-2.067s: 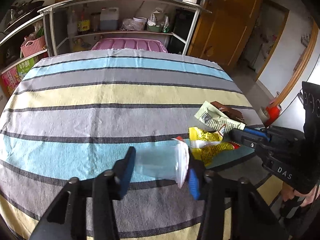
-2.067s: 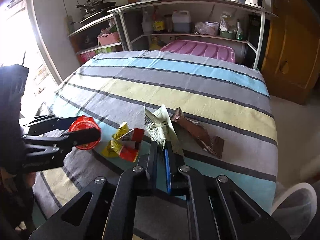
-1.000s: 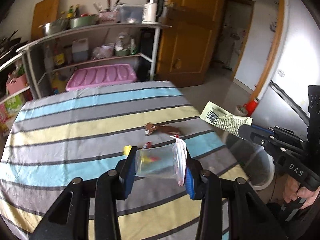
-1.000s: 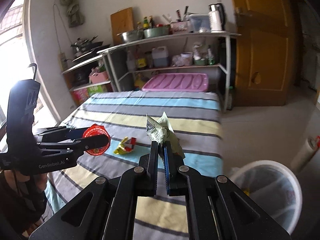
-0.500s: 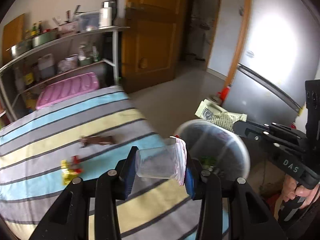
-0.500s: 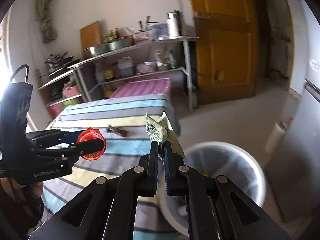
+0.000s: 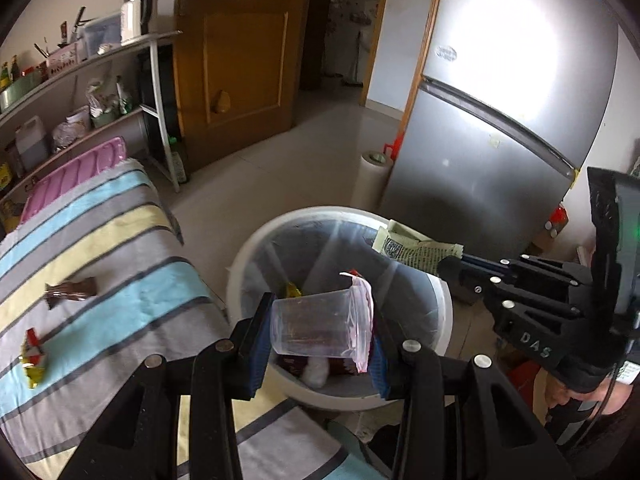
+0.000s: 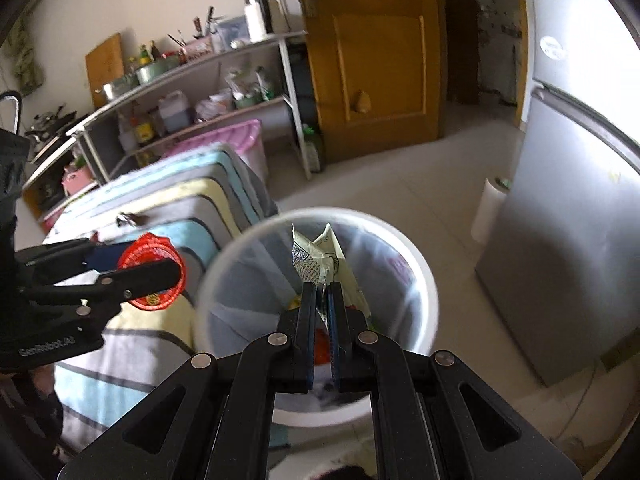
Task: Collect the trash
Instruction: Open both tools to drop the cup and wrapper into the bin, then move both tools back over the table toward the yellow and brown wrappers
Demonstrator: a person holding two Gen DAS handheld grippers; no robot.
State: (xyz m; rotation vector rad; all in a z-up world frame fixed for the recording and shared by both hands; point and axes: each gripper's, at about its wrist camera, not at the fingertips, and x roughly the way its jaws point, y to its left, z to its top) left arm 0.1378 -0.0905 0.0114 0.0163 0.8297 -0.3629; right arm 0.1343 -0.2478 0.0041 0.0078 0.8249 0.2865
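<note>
My left gripper [image 7: 318, 330] is shut on a clear plastic cup [image 7: 316, 326] with a red lid, held sideways over the near rim of the white trash bin [image 7: 240, 264]. My right gripper [image 8: 322, 294] is shut on a pale green crumpled wrapper [image 8: 320, 256] and holds it above the bin's opening [image 8: 424, 276]. The wrapper also shows in the left wrist view [image 7: 412, 250], over the bin's far right side. The bin holds several bits of trash. The left gripper and the cup's red lid [image 8: 154, 272] show left of the bin.
The striped-cloth table [image 7: 100, 248] lies left of the bin, with a brown wrapper [image 7: 70, 292] and a yellow-red wrapper [image 7: 32, 356] on it. A silver fridge [image 7: 500, 128] stands behind the bin, a paper roll [image 7: 370, 178] beside it. Shelves [image 8: 192, 108] and a wooden door [image 8: 372, 52] stand further back.
Both grippers have swung right from the table to over the trash bin, still holding the cup and the wrapper. The bin now fills the centre of both views.
</note>
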